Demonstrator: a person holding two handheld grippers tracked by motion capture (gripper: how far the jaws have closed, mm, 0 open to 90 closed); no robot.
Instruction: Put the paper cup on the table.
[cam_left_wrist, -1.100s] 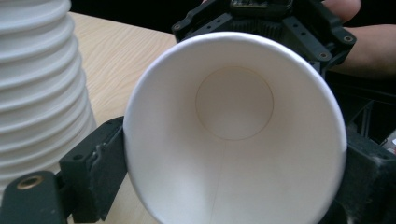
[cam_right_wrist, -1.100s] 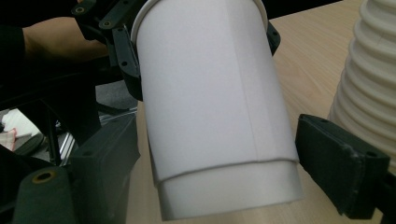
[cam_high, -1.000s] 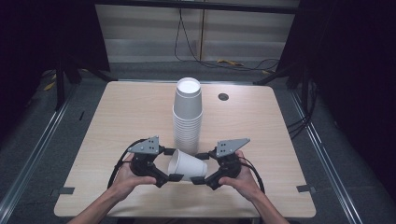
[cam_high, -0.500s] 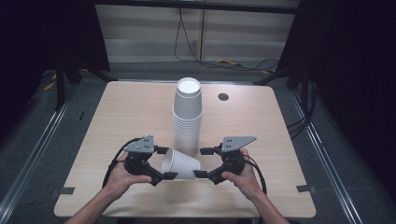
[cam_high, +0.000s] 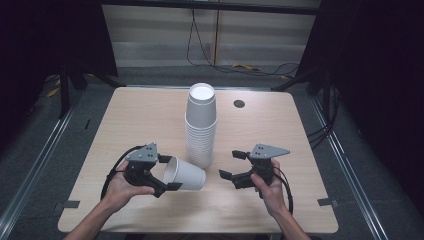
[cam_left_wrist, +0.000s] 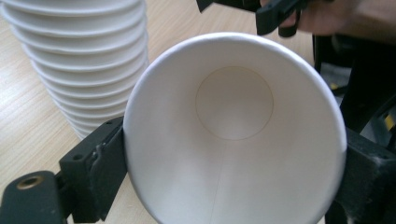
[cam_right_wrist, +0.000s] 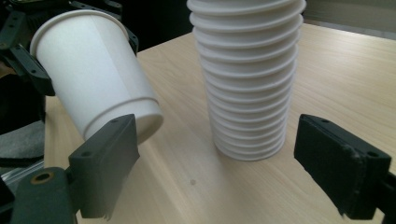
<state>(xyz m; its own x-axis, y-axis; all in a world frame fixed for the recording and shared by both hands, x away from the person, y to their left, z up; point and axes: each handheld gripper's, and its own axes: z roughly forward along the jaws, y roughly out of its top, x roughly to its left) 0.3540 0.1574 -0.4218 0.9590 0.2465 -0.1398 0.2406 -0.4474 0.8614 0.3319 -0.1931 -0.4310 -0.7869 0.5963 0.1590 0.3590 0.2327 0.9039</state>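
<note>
Sideways, single paper cup (cam_high: 183, 174) clamped at its rim between left gripper (cam_high: 167, 173) jaws; right gripper (cam_high: 231, 164) empty, jaws apart.

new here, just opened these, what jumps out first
A tall stack of paper cups stands upside down at the middle of the wooden table. In front of it, the left hand-held gripper clamps a single paper cup lying sideways, while the right hand-held gripper is open, empty.

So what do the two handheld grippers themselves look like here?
Both the left gripper and the right gripper are matte black, blocky tools, each with two thick squared jaws. Each carries a grey three-cornered plate on top and trails a black cable back past the wrist. The forearms are bare, with no sleeves in view.
</note>
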